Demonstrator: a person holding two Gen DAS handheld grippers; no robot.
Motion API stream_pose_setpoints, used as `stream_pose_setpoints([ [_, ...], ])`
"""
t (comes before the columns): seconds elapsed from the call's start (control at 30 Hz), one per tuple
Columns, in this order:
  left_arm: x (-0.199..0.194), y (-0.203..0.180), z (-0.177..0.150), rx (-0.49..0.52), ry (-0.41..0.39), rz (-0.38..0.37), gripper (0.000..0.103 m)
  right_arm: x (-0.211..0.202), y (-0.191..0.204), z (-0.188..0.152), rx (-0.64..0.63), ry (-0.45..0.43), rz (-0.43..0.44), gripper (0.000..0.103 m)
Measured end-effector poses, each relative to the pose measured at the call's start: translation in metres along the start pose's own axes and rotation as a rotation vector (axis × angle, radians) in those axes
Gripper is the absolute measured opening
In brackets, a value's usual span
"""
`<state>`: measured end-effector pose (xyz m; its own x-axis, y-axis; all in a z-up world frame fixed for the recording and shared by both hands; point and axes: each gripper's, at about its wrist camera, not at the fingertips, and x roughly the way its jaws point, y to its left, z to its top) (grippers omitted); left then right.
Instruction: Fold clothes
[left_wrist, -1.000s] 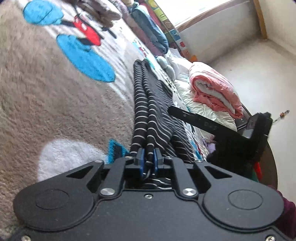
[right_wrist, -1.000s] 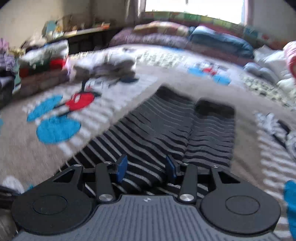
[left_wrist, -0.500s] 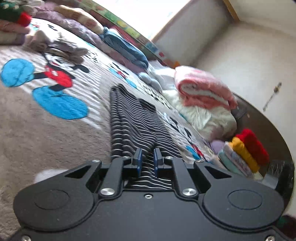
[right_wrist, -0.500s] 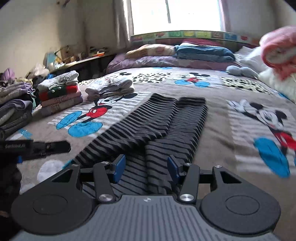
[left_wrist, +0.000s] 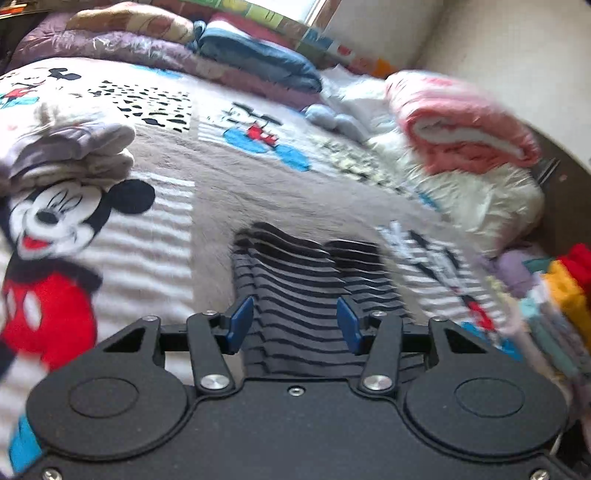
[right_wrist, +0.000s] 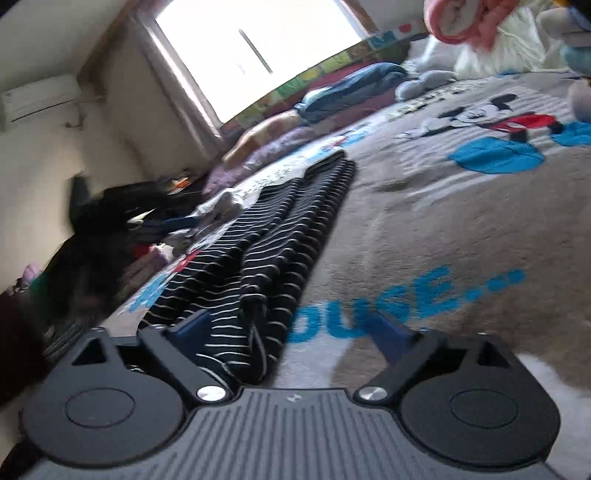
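A black garment with thin white stripes (left_wrist: 306, 291) lies folded lengthwise into a long strip on the Mickey Mouse blanket (left_wrist: 207, 184). My left gripper (left_wrist: 293, 325) is open, its blue pads either side of the near end of the garment, holding nothing. In the right wrist view the same garment (right_wrist: 266, 236) stretches away from me. My right gripper (right_wrist: 295, 328) is open wide over the garment's near right edge, its left pad by the cloth and its right pad over bare blanket.
A pile of folded grey clothes (left_wrist: 70, 147) sits on the blanket at the left. A pink and white rolled blanket (left_wrist: 465, 136) and white bedding lie at the right, with a colourful folded stack (left_wrist: 561, 295) below. Pillows and quilts line the far edge.
My left gripper has let go of the striped garment and opened. The right gripper has opened wider and tilted, shifting toward the garment's right edge. The garment now lies flat.
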<state>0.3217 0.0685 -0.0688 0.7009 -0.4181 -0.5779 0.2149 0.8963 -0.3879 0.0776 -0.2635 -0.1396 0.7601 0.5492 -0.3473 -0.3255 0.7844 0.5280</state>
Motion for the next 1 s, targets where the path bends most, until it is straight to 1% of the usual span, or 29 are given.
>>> stream_pose_setpoints([
  [0.03,0.009,0.004,0.005,0.001,0.01,0.009,0.044,0.003,0.003,-0.001,-0.029,0.004,-0.003,0.101],
  [0.07,0.016,0.008,0.008,-0.004,0.018,0.013,0.043,0.005,0.005,-0.001,-0.048,0.007,-0.001,0.103],
  [0.1,0.023,0.012,0.012,-0.008,0.026,0.018,0.042,0.005,0.003,0.0,-0.042,0.0,0.006,0.103],
  [0.13,0.03,0.016,0.015,-0.013,0.033,0.022,0.039,0.005,0.002,0.0,-0.034,-0.007,0.012,0.102],
  [0.2,0.038,0.021,0.021,-0.023,0.035,0.016,0.038,0.002,0.001,0.003,-0.009,-0.024,0.018,0.096],
  [0.27,0.043,0.022,0.027,-0.025,0.033,0.002,0.035,0.0,-0.002,0.007,0.022,-0.051,0.033,0.077],
  [0.33,0.047,0.021,0.032,-0.01,0.036,-0.007,0.035,-0.002,-0.007,0.009,0.053,-0.079,0.036,0.077],
  [0.4,0.052,0.018,0.036,0.016,0.046,-0.007,0.034,0.001,-0.013,0.009,0.09,-0.077,0.041,0.077],
  [0.47,0.058,0.017,0.038,0.034,0.058,-0.007,0.03,0.002,-0.019,0.01,0.118,-0.075,0.048,0.075],
  [0.53,0.064,0.017,0.041,0.044,0.062,-0.011,0.028,0.004,-0.022,0.009,0.136,-0.075,0.054,0.075],
  [0.6,0.068,0.016,0.043,0.054,0.062,-0.02,0.021,0.004,-0.021,0.008,0.135,-0.074,0.054,0.075],
  [0.67,0.071,0.012,0.044,0.075,0.063,-0.021,0.005,0.004,-0.022,0.007,0.137,-0.075,0.056,0.075],
  [0.77,0.071,0.011,0.045,0.078,0.042,-0.038,0.001,0.005,-0.022,0.006,0.14,-0.075,0.058,0.076],
  [0.8,0.069,0.014,0.045,0.049,0.021,-0.056,0.001,0.005,-0.022,0.006,0.14,-0.075,0.058,0.076],
  [0.87,0.063,0.024,0.044,-0.039,-0.034,-0.106,0.001,0.006,-0.022,0.005,0.141,-0.076,0.06,0.076],
  [0.9,0.063,0.028,0.043,-0.065,-0.049,-0.118,0.001,0.006,-0.023,0.005,0.142,-0.077,0.062,0.076],
  [0.93,0.066,0.03,0.041,-0.078,-0.045,-0.107,0.001,0.006,-0.023,0.005,0.142,-0.077,0.063,0.076],
  [1.0,0.073,0.034,0.037,-0.093,-0.02,-0.06,0.001,0.007,-0.023,0.004,0.142,-0.078,0.064,0.076],
])
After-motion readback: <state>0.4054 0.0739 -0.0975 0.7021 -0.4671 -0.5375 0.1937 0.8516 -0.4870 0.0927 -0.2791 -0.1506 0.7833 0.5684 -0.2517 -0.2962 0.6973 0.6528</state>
